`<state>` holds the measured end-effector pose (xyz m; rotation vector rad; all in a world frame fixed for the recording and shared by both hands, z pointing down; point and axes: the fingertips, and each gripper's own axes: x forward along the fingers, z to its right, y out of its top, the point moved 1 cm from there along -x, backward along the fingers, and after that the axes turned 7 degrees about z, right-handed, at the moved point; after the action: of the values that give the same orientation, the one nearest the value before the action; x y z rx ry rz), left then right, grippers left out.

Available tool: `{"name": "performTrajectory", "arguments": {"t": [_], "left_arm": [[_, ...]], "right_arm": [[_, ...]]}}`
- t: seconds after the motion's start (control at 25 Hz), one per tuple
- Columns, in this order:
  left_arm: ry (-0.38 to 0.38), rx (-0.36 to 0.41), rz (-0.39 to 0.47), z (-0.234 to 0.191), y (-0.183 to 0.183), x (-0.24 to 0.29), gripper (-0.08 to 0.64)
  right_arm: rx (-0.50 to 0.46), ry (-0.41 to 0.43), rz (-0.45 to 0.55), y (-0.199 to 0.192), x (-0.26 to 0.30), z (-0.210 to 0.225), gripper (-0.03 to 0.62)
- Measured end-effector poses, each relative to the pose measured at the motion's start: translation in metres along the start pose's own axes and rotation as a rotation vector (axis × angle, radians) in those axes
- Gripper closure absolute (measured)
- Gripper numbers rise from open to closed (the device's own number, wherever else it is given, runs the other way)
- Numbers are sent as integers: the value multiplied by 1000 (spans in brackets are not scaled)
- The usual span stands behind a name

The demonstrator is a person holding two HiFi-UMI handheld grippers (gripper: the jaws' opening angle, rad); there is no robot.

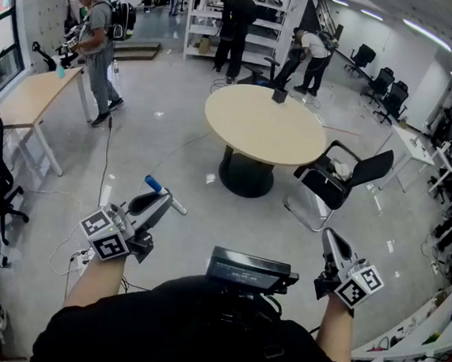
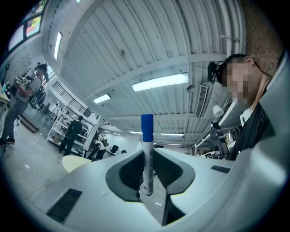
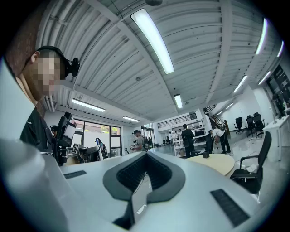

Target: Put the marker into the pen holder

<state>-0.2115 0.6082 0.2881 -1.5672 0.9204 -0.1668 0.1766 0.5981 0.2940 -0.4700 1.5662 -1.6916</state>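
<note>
Head view
Left gripper (image 1: 159,200): held low on the left. Its jaws squeeze the marker.
Marker (image 1: 154,184): lies across the jaws. The blue cap sticks out on one side and the white end on the other.
Right gripper (image 1: 330,240): held low on the right, with nothing in it.
Round table (image 1: 246,134): out in front, well apart from both grippers.
Small black pot (image 1: 279,95): sits near the far edge of the round table. It is too small to tell what it is.
Black chair (image 1: 339,179): just beside the table, on the right.

Left gripper view
Left gripper (image 2: 148,158): jaws almost closed, pressing on the marker from both sides.
Marker (image 2: 147,145): stands straight up between the jaws, blue cap on top.
Round table (image 2: 74,162): far off at the left.

Right gripper view
Right gripper (image 3: 146,156): jaws closed, tips together, nothing between them.
Round table (image 3: 217,162): far off at the right, well away from the jaws.
Small black pot (image 3: 205,154): on that table.
Black chair (image 3: 253,167): near the table, at the right edge.
</note>
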Motion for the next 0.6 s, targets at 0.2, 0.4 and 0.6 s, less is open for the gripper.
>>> {"name": "performTrajectory", "arguments": {"t": [0.2,0.4,0.6], "left_arm": [[-2,1,3,-2,2,1,497],[-4,-9,12,-6,-1,2,497],[-6,-20,16,-9,-2,0,497]], "right_arm": [[0,5,-1,3,5,0,588],[37,0,0,3,8,5,588],[36,-8,-2,2,9,3,588]]}}
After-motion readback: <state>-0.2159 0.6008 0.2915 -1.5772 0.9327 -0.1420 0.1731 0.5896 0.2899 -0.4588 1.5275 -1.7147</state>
